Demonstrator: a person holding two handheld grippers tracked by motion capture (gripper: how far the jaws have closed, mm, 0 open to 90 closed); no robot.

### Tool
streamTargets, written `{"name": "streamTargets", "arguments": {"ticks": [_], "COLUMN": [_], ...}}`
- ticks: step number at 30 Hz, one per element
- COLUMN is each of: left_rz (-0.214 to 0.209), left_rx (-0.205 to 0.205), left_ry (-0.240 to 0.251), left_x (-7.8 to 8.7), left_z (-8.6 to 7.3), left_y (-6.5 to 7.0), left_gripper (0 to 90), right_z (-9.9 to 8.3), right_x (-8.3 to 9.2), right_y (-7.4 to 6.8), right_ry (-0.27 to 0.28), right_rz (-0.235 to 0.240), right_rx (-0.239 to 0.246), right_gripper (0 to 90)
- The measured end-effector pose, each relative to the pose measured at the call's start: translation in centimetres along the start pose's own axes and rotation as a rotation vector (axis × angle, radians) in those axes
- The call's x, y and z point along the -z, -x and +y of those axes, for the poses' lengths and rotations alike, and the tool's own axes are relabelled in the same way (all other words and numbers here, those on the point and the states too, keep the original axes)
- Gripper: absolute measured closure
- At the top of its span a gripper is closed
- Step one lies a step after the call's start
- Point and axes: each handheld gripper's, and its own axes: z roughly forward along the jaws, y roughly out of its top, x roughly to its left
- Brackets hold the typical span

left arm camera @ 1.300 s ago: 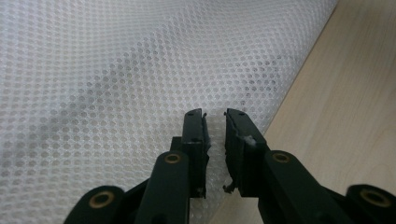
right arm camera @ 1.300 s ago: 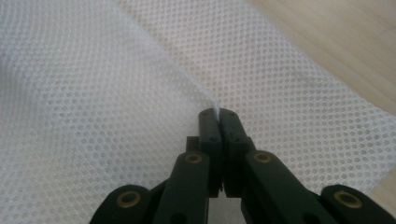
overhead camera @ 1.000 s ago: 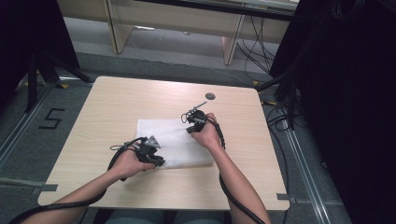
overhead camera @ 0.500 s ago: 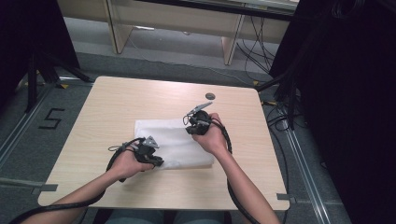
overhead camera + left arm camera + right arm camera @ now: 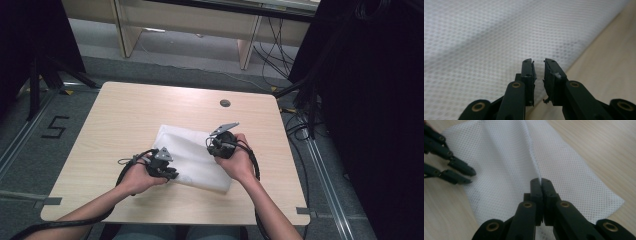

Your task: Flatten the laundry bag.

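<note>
A white mesh cloth (image 5: 190, 157) lies on the light wooden table (image 5: 125, 115). My right gripper (image 5: 212, 148) is over the cloth's right part, shut on a raised ridge of the mesh; in the right gripper view the fold rises into its tips (image 5: 541, 180) from the cloth (image 5: 506, 155). My left gripper (image 5: 173, 175) sits low at the cloth's near left edge. Its jaws (image 5: 539, 61) have just been opening and stand a little apart, with nothing between them; the cloth (image 5: 486, 37) lies beyond and under them. The right gripper view also shows the left gripper (image 5: 471, 177).
A round cable hole (image 5: 225, 103) sits near the table's far edge. Bare wood (image 5: 120, 120) surrounds the cloth. A floor mark "5" (image 5: 55, 127) lies left of the table, and cables (image 5: 295, 125) run on the floor at the right.
My right gripper has moved toward the near side and up, drawing the pinched cloth with it. The left hand has stayed in place.
</note>
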Motion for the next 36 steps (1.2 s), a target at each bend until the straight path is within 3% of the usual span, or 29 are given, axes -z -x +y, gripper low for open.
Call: {"name": "streamTargets", "arguments": {"ticks": [1, 2, 3, 5, 8, 9, 10, 11, 13, 16, 17, 19, 20, 25, 26, 31, 32, 34, 36], "left_rz": [-0.014, -0.023, -0.025, -0.027, -0.023, -0.018, -0.006, -0.001, 0.005, 0.016, 0.013, 0.009, 0.016, 0.001, -0.004, -0.019, -0.018, -0.008, 0.017], "left_rx": [-0.029, -0.032, -0.071, -0.083, -0.086, -0.085, -0.088, -0.05, -0.036, -0.014, -0.01, -0.01, -0.034, -0.054, -0.048, -0.065, -0.017, -0.016, 0.038], "left_ry": [-0.013, -0.004, -0.038, -0.049, -0.047, -0.04, -0.039, -0.007, 0.004, 0.029, 0.031, 0.032, 0.022, 0.01, 0.008, -0.019, 0.011, 0.016, 0.058], "left_x": [0.1, -0.1, -0.1, -0.8, -0.9, -1.0, -1.1, -1.4, -1.6, -1.9, -1.8, -1.6, -1.4, -1.1, -0.8, 1.1, 1.5, 2.7, 4.7], "left_z": [0.1, 0.2, 0.2, 0.2, 0.4, 0.4, 0.4, 0.4, 0.4, 0.4, 0.4, 0.4, 0.5, 0.2, 0.2, -0.2, -0.5, -1.0, -1.9], "left_y": [0.3, 0.7, 0.7, 0.9, 0.8, 0.8, 0.8, 1.0, 0.9, 0.9, 0.9, 1.2, 1.3, 1.8, 1.8, 1.4, 1.5, 0.9, 0.0], "left_gripper": [77.3, 77.2, 77.0, 76.9, 77.0, 76.9, 77.0, 77.0, 76.9, 74.8, 73.8, 73.3, 73.2, 74.0, 74.0, 73.5, 73.4, 73.3, 72.9], "right_z": [0.0, 0.0, 0.2, 0.5, 1.0, 1.1, 1.4, 1.6, 1.7, 1.9, 1.9, 1.8, 1.6, 0.1, -0.2, -1.0, -1.5, -1.7, -2.1], "right_x": [-0.1, -0.1, -0.4, -0.4, -0.2, -0.2, 0.0, 0.4, 0.5, 1.3, 1.6, 1.4, 1.4, 1.9, 1.8, 2.5, 2.7, 2.8, 2.9], "right_y": [0.2, 0.3, 0.2, 0.1, -0.2, -0.4, -0.6, -1.1, -1.4, -2.1, -2.1, -2.1, -2.2, -2.6, -2.7, -3.0, -3.2, -3.3, -3.7], "right_ry": [0.012, 0.015, 0.036, 0.052, 0.044, 0.064, 0.046, 0.059, 0.076, 0.121, 0.11, 0.126, 0.127, 0.111, 0.134, 0.132, 0.127, 0.125, 0.121], "right_rz": [-0.001, -0.006, -0.009, -0.009, -0.006, -0.006, 0.002, 0.014, 0.013, 0.028, 0.035, 0.027, 0.033, 0.054, 0.046, 0.063, 0.056, 0.051, 0.066], "right_rx": [0.014, 0.018, 0.013, 0.021, 0.03, 0.032, 0.035, 0.032, 0.024, 0.064, 0.092, 0.116, 0.123, 0.123, 0.129, 0.153, 0.145, 0.137, 0.155], "right_gripper": [90.0, 89.9, 89.9, 89.9, 89.9, 89.9, 89.8, 89.8, 89.8, 89.8, 89.8, 89.8, 89.8, 89.8, 89.8, 89.8, 89.8, 89.8, 89.8]}}
